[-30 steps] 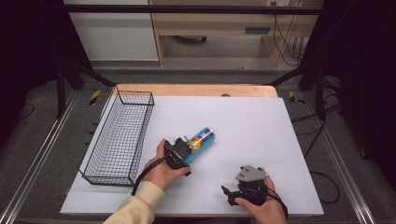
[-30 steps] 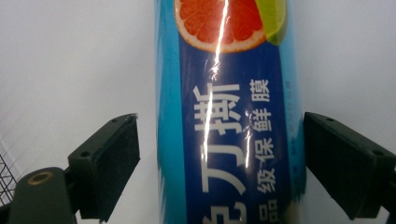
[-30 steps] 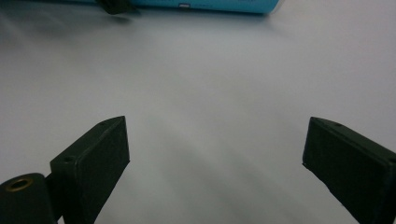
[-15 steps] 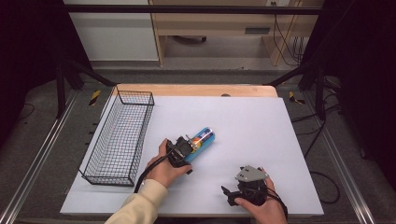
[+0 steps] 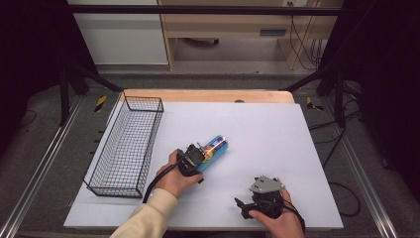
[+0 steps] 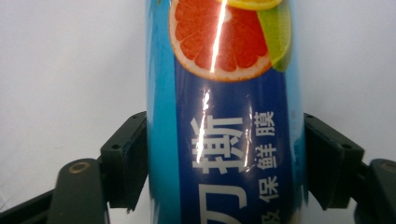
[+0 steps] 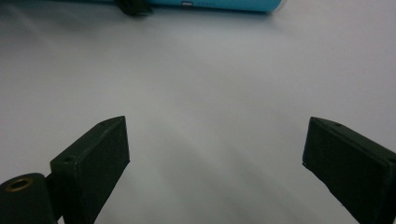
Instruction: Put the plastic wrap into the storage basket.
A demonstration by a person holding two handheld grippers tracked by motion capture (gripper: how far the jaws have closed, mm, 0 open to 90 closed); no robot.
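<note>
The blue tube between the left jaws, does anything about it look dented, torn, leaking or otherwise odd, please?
Nothing stands out: the blue tube looks smooth and intact, with only glare streaks on its label, and lies flat on the white table with no spill around it.

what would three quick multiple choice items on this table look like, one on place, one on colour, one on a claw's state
1. Where does the wire basket sit on the white mat?
A. along its left edge
B. at its middle
C. at its right edge

2. What colour is the tube mostly?
A. red
B. blue
C. green

3. How does the left claw stand?
A. wide open over the basket
B. closed on the tube's sides
C. closed on nothing

Answers:
1 A, the high view shows it along the left edge.
2 B, the wrapper is blue with a citrus picture.
3 B, the left gripper view shows both pads against the tube after the jaws just closed in. The right claw stands open over bare mat.
</note>
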